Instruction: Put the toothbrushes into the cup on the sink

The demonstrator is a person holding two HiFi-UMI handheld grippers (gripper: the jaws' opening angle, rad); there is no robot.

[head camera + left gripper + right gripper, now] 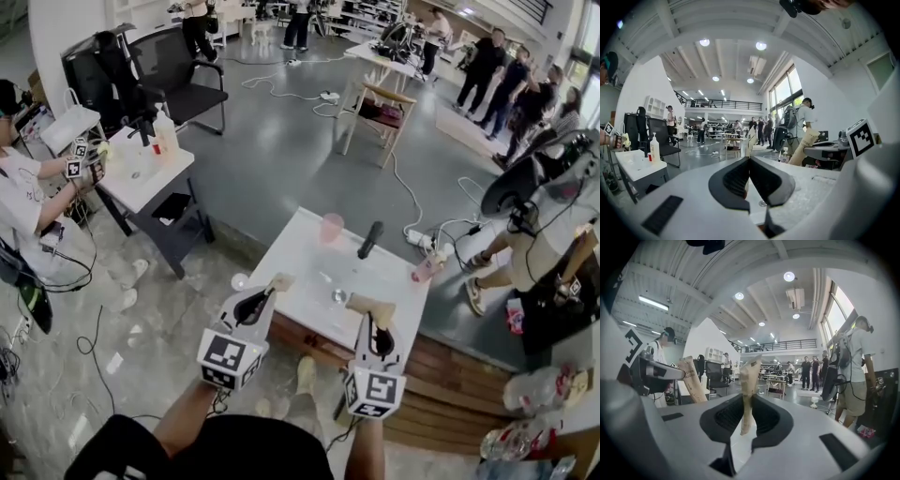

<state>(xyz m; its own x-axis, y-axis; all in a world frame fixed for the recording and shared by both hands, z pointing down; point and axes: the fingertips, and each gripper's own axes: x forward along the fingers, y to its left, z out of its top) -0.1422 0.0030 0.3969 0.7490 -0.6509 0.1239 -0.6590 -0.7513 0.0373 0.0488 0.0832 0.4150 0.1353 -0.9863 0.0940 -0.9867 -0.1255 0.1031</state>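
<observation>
Pinching 1 tan paper-wrapped toothbrush [749, 380] low on its sleeve, the right gripper [371, 319] sits at lower centre of the head view. Beside it, the left gripper [269, 294] has its jaws pressed flat on another paper-sleeved toothbrush [280, 281]. Both packets look light, thin and crushable, so a firm mid-sleeve hold seems safest. The translucent pink cup [331, 228] stands upper centre on the white sink [307, 264]. Print on the sleeves is too small to read.

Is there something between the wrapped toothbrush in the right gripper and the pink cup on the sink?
Nothing visible. Between the wrapped toothbrush in the right gripper and the pink cup lies only bare sink top; the black faucet stands just right of the cup.
</observation>
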